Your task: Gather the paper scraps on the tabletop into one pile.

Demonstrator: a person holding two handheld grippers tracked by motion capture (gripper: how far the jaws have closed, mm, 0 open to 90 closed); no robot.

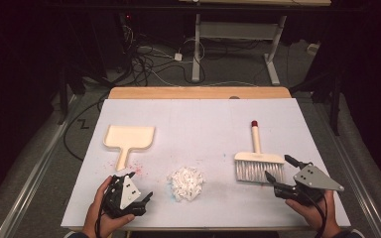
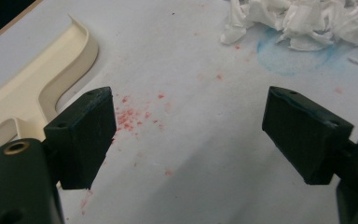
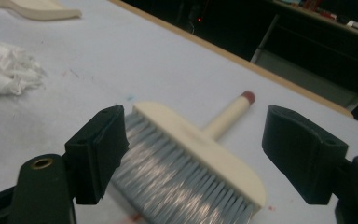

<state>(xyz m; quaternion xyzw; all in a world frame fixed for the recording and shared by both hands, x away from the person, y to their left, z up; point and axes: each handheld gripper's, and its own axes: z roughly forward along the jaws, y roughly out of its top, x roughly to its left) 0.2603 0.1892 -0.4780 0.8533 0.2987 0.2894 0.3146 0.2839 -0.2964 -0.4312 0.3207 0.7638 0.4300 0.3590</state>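
Dustpan [image 1: 129, 139] and brush [image 1: 258, 161] lie well apart on the white worktop [image 1: 203, 114], the cream dustpan at the left with its handle pointing toward the person, the brush at the right with grey bristles toward the person and its red-tipped handle pointing away. Between them, nearer the front edge, sits a heap of torn white paper scraps [image 1: 186, 182] over a faint blue stain, and a scatter of red specks [image 2: 130, 116] marks the surface just beside the dustpan's handle. Judging by this layout, the work is a sweep-up at the reaching stage: neither tool is held yet. The right gripper [image 1: 277, 173] hovers just behind the brush, its jaws spread wide and empty, the brush head showing between them in the right gripper view. The left gripper [image 1: 138, 191] sits low near the front edge, just short of the dustpan's handle, its jaws likewise parted with nothing between them. Next, I judge, the right jaws need to go past the bristles and close on the brush's thin handle or firm back, while the left jaws turn toward the dustpan's flat handle, which lies flush on the worktop and leaves little to catch.
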